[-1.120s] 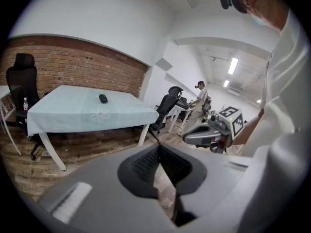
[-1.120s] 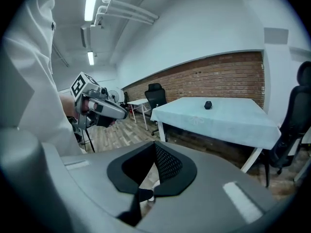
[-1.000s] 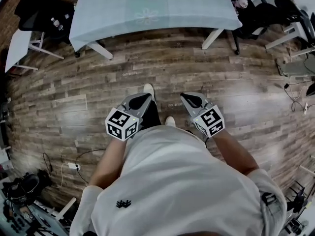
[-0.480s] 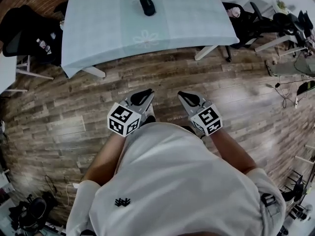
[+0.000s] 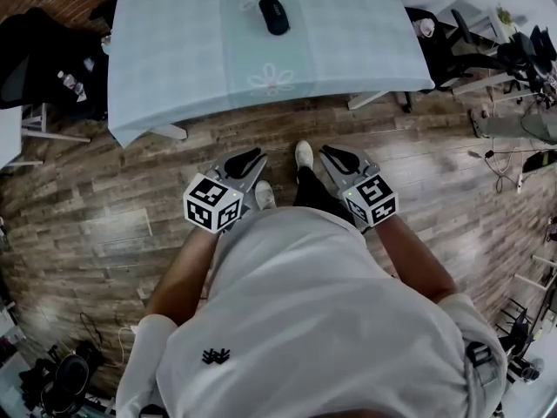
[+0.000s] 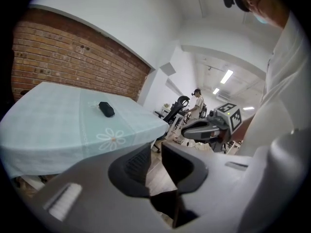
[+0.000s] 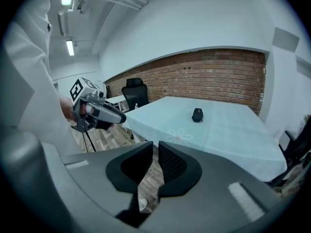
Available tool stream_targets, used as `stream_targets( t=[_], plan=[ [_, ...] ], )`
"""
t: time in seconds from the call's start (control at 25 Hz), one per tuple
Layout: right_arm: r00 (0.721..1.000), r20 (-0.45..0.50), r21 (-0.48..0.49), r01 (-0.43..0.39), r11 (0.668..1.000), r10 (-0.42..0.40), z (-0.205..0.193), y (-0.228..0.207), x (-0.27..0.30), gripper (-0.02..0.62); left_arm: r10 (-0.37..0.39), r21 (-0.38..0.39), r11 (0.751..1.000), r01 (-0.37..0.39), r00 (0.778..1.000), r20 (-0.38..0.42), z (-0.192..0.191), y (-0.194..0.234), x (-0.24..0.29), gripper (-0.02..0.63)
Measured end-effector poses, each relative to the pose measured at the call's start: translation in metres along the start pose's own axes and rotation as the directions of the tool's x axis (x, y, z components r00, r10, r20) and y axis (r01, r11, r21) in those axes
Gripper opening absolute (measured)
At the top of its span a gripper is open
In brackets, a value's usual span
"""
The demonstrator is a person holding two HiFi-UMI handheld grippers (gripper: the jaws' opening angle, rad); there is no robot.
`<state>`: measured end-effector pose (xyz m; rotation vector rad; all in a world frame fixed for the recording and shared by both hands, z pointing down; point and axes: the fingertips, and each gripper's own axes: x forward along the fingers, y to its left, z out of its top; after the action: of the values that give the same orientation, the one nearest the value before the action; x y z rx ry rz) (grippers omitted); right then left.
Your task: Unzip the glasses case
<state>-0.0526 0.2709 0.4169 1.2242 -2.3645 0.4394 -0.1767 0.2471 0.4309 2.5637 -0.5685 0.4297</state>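
Note:
The black glasses case [image 5: 274, 14] lies zipped on the far middle of the light blue tablecloth, small in the left gripper view [image 6: 106, 109] and the right gripper view [image 7: 197, 114]. Both grippers hang at my waist over the wooden floor, short of the table's near edge. My left gripper [image 5: 252, 155] points at the table with its jaws together and nothing between them [image 6: 155, 149]. My right gripper [image 5: 333, 153] is held the same way, only a thin slit between its empty jaws [image 7: 155, 147]. Each gripper shows in the other's view: the right gripper [image 6: 187, 131] and the left gripper [image 7: 116, 117].
The table [image 5: 174, 50] has flower prints on its cloth and white legs. A black chair [image 5: 48, 55] stands at its left; more chairs and gear [image 5: 457, 29] stand at its right. My shoes [image 5: 303, 155] are on the floor. A person [image 6: 197, 103] stands far off.
I have stepped closer to the table: it and the case sit lower and larger in the head view. Both grippers keep their place at my waist, jaws unchanged.

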Motion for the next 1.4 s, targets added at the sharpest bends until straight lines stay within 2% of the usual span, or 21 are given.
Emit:
stream_targets(
  t=[0.2,0.4,0.6,0.8,1.08,1.4],
  plan=[
    [1.000,0.009,-0.004,-0.010,1.000,0.010,0.018,-0.047,0.033,0.018,0.038,0.005,0.999,-0.038,0.999,-0.019,0.022,0.031,0.024,0.081],
    [0.999,0.007,-0.021,-0.043,0.999,0.043,0.031,-0.115,0.072,0.018,0.101,0.009,0.995,-0.101,0.995,-0.016,0.060,0.069,0.064,0.081],
    [0.993,-0.011,-0.049,-0.116,0.992,0.116,0.053,-0.186,0.129,0.018,0.178,-0.005,0.984,-0.178,0.984,-0.019,0.108,0.116,0.110,0.081],
    [0.979,-0.069,-0.125,-0.201,0.972,0.193,0.057,-0.241,0.178,0.018,0.241,0.017,0.971,-0.240,0.969,-0.048,0.149,0.158,0.167,0.081],
    [0.953,-0.119,-0.185,-0.298,0.937,0.279,0.054,-0.281,0.229,0.022,0.323,0.067,0.946,-0.318,0.941,-0.098,0.184,0.209,0.228,0.081],
    [0.937,-0.165,-0.177,-0.335,0.926,0.307,0.037,-0.296,0.275,0.038,0.354,0.082,0.935,-0.344,0.910,-0.218,0.182,0.276,0.283,0.081]
  ],
)
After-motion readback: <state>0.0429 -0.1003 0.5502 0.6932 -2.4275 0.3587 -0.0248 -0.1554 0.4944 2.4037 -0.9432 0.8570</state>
